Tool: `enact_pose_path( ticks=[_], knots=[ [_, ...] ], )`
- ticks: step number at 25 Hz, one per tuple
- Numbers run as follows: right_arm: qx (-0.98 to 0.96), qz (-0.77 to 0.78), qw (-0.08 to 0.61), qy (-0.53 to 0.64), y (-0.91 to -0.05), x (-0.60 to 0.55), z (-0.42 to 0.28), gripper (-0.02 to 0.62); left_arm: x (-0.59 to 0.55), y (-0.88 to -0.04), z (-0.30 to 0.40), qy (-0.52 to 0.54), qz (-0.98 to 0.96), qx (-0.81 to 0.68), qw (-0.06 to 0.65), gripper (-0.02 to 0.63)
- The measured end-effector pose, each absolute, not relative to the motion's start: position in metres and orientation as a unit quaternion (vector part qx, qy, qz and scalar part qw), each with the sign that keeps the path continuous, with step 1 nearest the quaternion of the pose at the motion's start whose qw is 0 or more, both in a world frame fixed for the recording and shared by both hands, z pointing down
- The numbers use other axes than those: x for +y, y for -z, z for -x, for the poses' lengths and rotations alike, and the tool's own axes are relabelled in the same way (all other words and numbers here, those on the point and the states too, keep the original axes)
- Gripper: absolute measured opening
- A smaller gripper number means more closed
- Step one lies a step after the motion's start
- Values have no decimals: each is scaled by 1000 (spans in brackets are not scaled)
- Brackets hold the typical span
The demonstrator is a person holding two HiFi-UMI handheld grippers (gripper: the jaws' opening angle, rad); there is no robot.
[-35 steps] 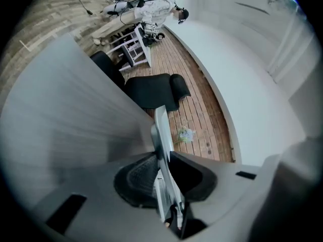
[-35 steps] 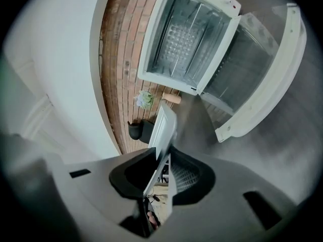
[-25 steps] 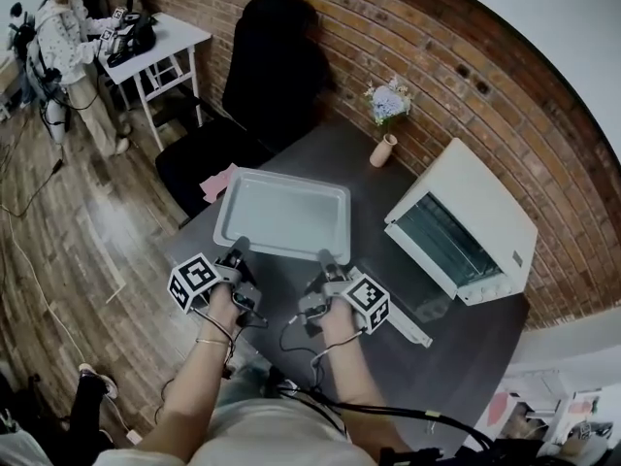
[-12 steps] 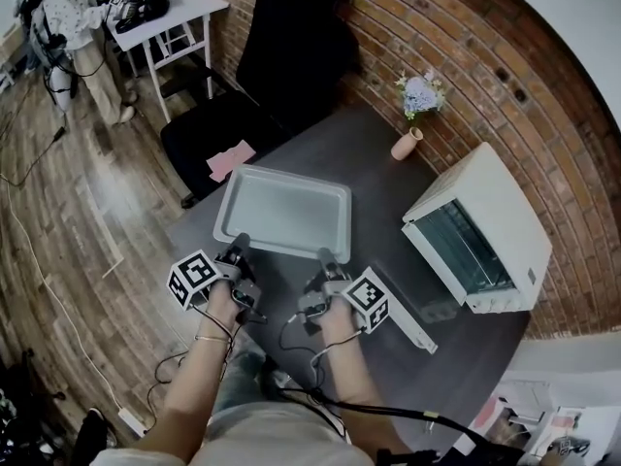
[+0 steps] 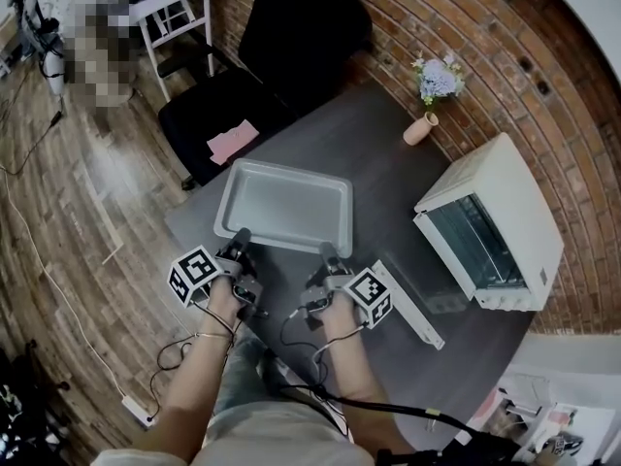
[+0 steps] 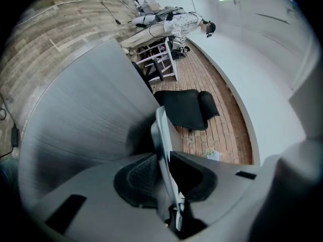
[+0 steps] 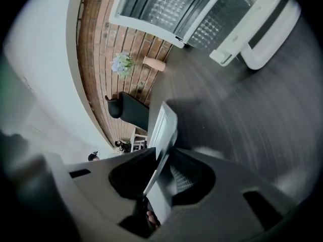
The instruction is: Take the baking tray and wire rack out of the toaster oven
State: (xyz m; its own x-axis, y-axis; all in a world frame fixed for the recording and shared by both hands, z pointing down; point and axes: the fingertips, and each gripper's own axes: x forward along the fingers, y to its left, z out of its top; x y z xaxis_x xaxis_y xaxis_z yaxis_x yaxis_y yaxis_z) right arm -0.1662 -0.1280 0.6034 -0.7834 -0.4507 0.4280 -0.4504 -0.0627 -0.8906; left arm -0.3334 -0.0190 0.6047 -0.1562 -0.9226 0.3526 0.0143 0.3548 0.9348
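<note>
The left hand-held gripper and the right hand-held gripper are each clamped on the near rim of the baking tray, 1 toward each near corner, with the thin rim pinched between the 2 jaws in both gripper views. The tray lies level over the left part of the table, well apart from the toaster oven at the right edge, whose door is folded down open; whether the tray touches the table cannot be told. A vase of flowers stands at the far edge.
</note>
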Motion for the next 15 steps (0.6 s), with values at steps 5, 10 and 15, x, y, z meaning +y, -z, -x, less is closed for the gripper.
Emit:
enact_pose_path(
  ticks=[5,10,15],
  knots=[
    [681,334,-6,652,-612,-129,168,84,-23,-612,337,426,-365,-626,541,69],
    [676,348,-19,649,-620,-132,167,86,-24,-619,334,407,-359,-630,555,67],
    [665,364,-34,651,-630,-130,163,84,-21,-629,332,383,-342,-639,573,66]
  ],
)
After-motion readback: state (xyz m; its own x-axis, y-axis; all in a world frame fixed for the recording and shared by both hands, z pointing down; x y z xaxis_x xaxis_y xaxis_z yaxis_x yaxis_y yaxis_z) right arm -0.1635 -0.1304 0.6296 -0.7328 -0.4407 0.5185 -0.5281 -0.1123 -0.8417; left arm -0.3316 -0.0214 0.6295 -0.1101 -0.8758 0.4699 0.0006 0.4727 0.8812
